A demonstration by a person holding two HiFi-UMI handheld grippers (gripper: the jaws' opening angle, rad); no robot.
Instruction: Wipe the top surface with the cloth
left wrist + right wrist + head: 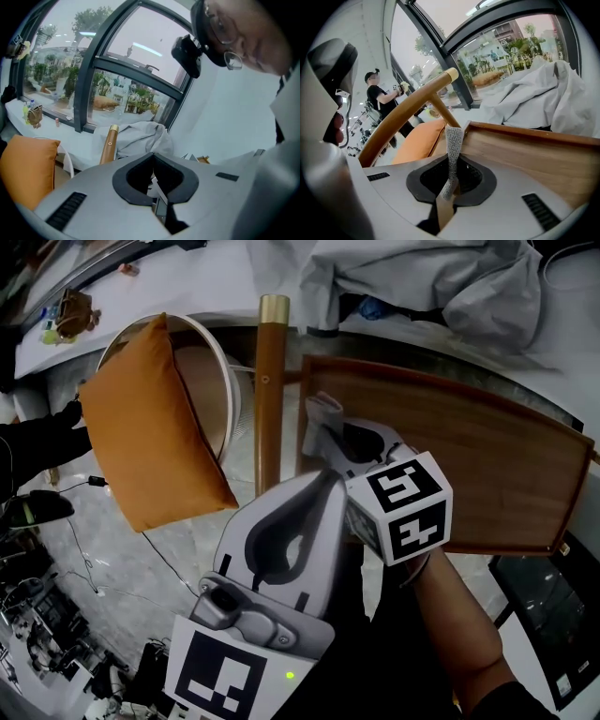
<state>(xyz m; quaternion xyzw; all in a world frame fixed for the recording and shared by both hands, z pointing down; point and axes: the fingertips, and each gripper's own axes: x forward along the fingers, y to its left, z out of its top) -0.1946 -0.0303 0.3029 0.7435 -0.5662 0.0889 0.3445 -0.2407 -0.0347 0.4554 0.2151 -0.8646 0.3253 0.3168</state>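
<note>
The wooden top (469,456) with a raised rim lies ahead and to the right in the head view. My right gripper (328,423) hovers over its left end, shut on a narrow grey cloth (324,409). In the right gripper view the cloth (453,140) stands up as a strip from between the jaws of the right gripper (451,161), with the wooden top (534,159) just beyond. My left gripper (328,479) sits lower and nearer me, beside the right one, off the top. In its own view the left gripper (153,154) is shut with nothing in it.
An orange cushion (155,423) leans in a white round chair (220,362) at the left. A wooden post with a brass cap (270,381) stands by the top's left edge. A grey sheet (431,277) lies behind. Cables (84,549) trail on the floor.
</note>
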